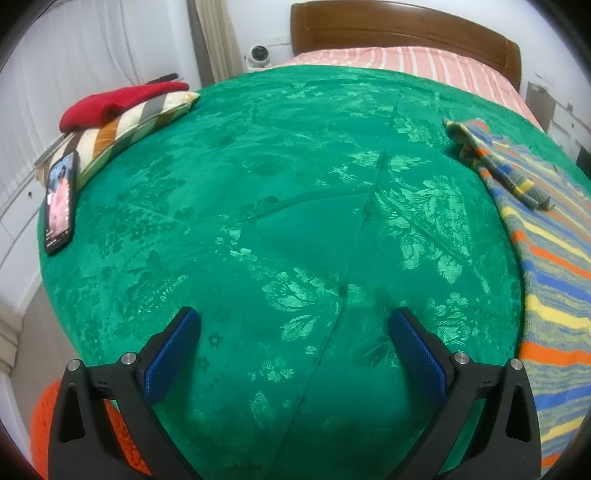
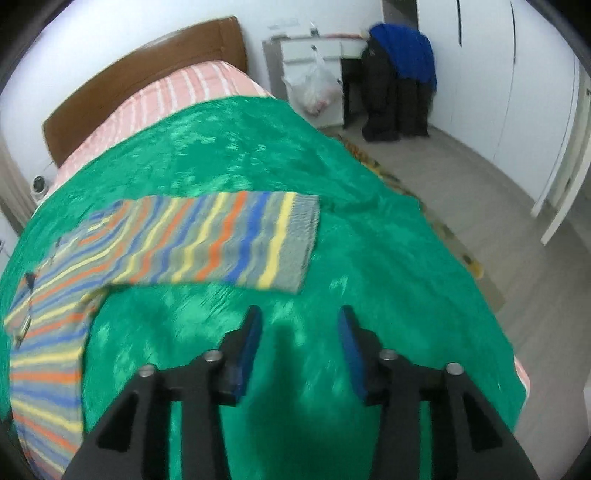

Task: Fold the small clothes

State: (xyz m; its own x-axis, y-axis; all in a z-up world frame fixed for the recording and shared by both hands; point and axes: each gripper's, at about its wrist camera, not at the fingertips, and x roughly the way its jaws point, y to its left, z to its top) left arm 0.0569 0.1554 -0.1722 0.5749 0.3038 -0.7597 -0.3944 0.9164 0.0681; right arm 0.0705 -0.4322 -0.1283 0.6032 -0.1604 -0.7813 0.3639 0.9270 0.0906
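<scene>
A striped knit garment in grey, blue, orange and yellow lies flat on the green bedspread at the right of the left wrist view, one sleeve folded across it. In the right wrist view the garment lies ahead and to the left, a sleeve stretched rightward. My left gripper is open and empty above bare bedspread, left of the garment. My right gripper is open and empty, just short of the sleeve's near edge. The right wrist view is blurred.
A phone, a striped cushion and a red cloth lie at the bed's left edge. An orange item sits low left. A wooden headboard is far. A plastic bag, a dark clothes-draped chair and floor lie right.
</scene>
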